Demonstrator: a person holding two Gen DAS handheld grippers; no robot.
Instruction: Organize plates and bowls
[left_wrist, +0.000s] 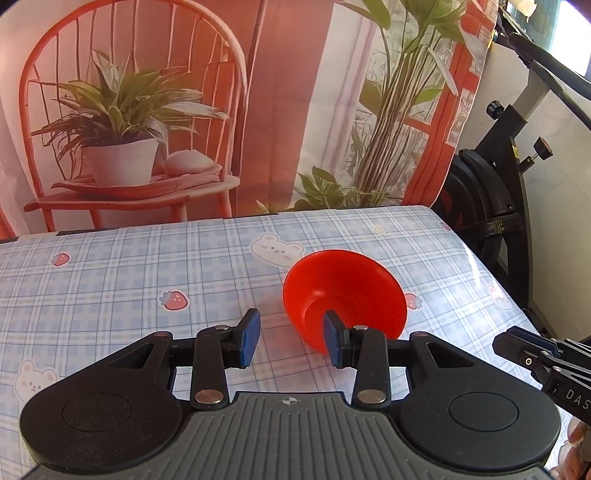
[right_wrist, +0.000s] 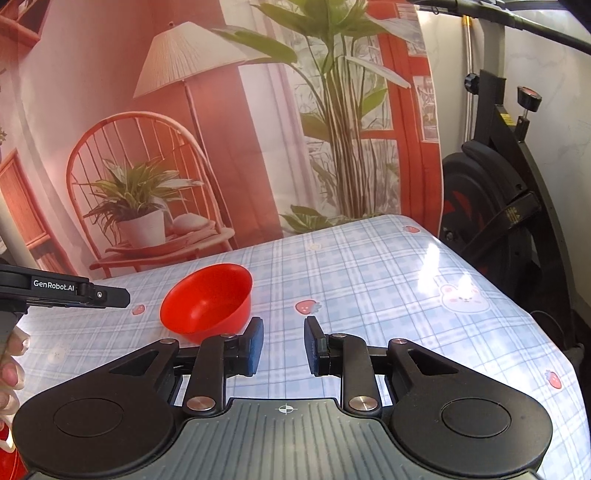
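A red plastic bowl (left_wrist: 343, 295) stands upright on the checked tablecloth (left_wrist: 147, 273). It also shows in the right wrist view (right_wrist: 208, 301). My left gripper (left_wrist: 291, 338) is open and empty; its right finger sits in front of the bowl's near rim and the bowl lies just right of the gap. My right gripper (right_wrist: 282, 345) is open and empty, just right of the bowl, with its left finger close to the bowl's side. Each gripper shows at the edge of the other's view: the right one (left_wrist: 535, 354) and the left one (right_wrist: 74, 291).
The table's right edge (right_wrist: 535, 317) drops off beside a black exercise bike (right_wrist: 491, 206). A printed backdrop (left_wrist: 184, 110) of a chair and plants hangs along the table's far edge. A red object (right_wrist: 7, 454) shows at the lower left corner of the right wrist view.
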